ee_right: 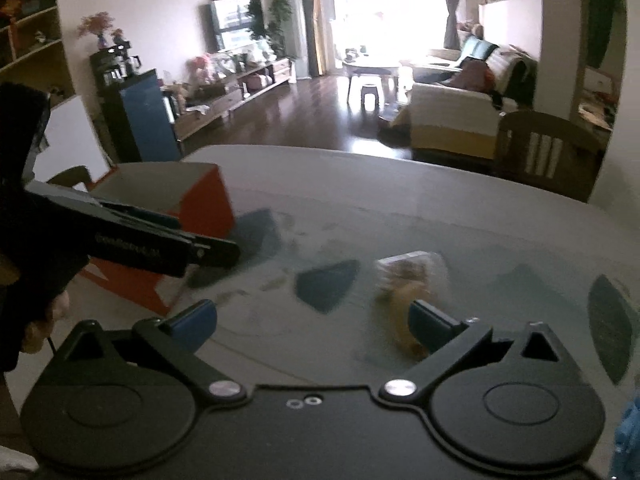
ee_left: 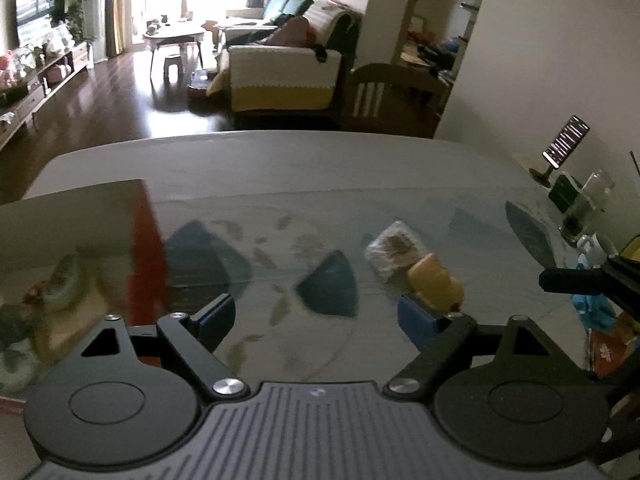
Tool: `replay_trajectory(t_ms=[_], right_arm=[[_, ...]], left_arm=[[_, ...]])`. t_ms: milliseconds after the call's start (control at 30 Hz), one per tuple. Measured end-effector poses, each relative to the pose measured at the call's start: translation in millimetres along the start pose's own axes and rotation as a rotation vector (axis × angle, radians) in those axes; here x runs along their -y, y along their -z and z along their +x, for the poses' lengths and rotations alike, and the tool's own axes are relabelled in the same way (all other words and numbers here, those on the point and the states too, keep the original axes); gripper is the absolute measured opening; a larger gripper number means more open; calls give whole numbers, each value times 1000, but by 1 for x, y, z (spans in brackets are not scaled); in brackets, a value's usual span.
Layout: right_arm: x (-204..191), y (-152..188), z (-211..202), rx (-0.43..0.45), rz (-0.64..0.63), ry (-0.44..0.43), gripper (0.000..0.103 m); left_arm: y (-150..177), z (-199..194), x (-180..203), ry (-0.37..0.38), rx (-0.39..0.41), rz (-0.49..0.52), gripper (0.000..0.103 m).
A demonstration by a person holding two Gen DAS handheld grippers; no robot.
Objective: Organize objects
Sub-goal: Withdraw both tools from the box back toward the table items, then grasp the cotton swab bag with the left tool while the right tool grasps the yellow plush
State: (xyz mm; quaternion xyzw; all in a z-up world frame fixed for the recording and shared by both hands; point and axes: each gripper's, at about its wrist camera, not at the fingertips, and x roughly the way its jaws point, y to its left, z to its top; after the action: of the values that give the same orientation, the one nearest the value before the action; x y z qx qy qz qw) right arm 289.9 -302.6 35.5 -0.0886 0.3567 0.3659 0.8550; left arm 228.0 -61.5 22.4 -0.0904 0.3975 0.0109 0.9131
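Both grippers hover over the worktop [ee_left: 304,168] with their fingers spread and empty. The yellow toy [ee_left: 436,282] lies on the cloth just beside a clear wrapped snack [ee_left: 394,248], ahead and right of the left gripper [ee_left: 316,320]. It sits almost against the right gripper [ee_right: 312,322] at its right-hand finger, so I'd judge that hand nearer; the red box [ee_right: 200,204] stands off left

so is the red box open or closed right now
Open: the red box stands with its top uncovered, bare inner walls visible. What it holds, cannot tell.
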Motion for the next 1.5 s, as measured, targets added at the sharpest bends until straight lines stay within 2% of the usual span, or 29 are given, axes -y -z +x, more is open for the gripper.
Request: replay_trajectory(t_ms=[33,67,100,467,600,833,1033,1100,1267,1500], right_arm=[[4,2,0,-1,-1,8,102],[9,5,1,-2,-3,21,102],[12,8,1,-4,-6,33,102],[59,23,40,-64,-19,96,97],[69,26,60,-90,-37,101,94],[84,30,96,-139,-44,92,86],[88,32,119,-167,-66,77,80],[91,31,127,-172,-68,86,76],[101,27,136,-174,-14,73,74],[102,29,145,-188,5,65,65]], left_arm=[[-1,6,6,7,0,3,93],[-1,11,10,10,1,6,101],[-2,17,15,11,3,9,103],[-16,93,50,0,-60,148,103],[-19,124,56,-31,-82,212,103],[-23,170,65,8,-125,295,103],[-28,201,71,7,-160,347,103],[-30,208,71,13,-162,359,103],[-31,220,79,44,-156,393,103],[-33,232,80,65,-152,363,103]])
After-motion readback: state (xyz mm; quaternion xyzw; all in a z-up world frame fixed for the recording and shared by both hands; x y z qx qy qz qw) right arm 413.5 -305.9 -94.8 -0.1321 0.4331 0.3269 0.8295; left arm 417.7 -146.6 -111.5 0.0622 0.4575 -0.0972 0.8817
